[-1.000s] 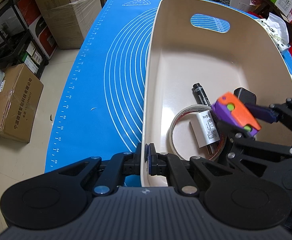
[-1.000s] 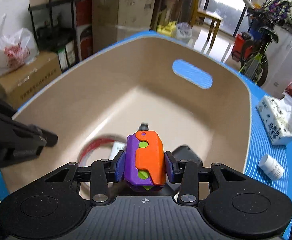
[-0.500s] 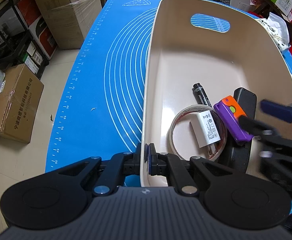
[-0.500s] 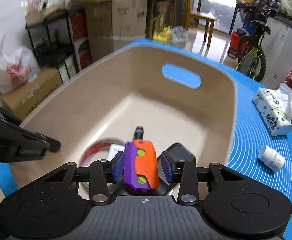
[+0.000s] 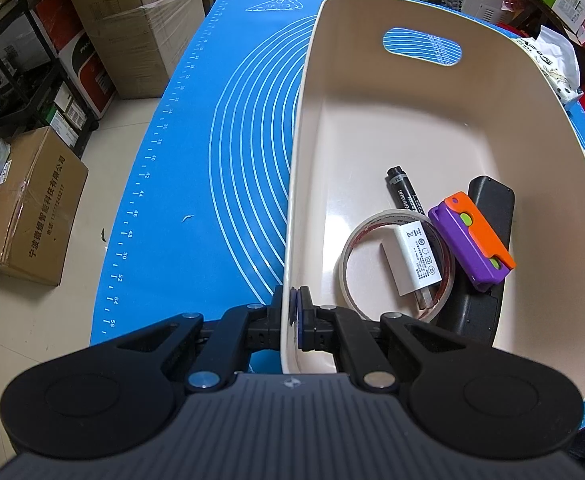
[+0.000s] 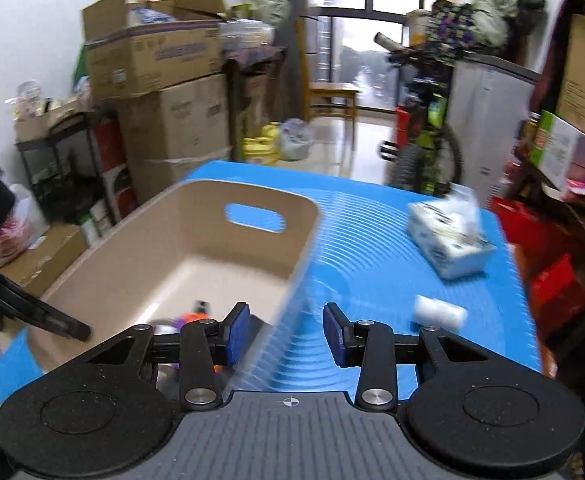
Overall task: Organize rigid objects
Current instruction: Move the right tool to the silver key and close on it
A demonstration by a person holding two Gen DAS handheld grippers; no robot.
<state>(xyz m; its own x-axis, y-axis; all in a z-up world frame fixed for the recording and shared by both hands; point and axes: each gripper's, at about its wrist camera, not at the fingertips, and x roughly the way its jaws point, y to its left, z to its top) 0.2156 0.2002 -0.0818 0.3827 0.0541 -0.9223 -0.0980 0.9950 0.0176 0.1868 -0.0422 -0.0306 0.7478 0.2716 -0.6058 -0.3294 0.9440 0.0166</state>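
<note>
- In the beige bin (image 5: pixel 492 128), lower right of the left view: one marker (image 5: pixel 402 192), one tape roll (image 5: pixel 346 256), one white charger (image 5: pixel 416 260), one purple-orange toy (image 5: pixel 472 240), one black remote (image 5: pixel 492 196).
- Left gripper (image 5: pixel 294 316) is clamped on the bin's near rim.
- Right gripper (image 6: pixel 286 330) has its jaws parted and holds nothing.
- On the blue mat (image 6: pixel 372 248): one tissue pack (image 6: pixel 448 236) and one white bottle (image 6: pixel 438 314); cardboard boxes (image 6: pixel 164 92) at upper left.

The left tongs (image 5: pixel 295 317) and the right tongs (image 6: pixel 287 330) are built alike: a ribbed grey housing at 6 o'clock with a small crosshair mark at its front edge, two round matte black discs at 7 and 5 o'clock, and angular black linkage arms pinned with silver screws. Each finger ends in a blue pad (image 6: pixel 237 332). The black parts of the right tongs are speckled with pale dust.
</note>
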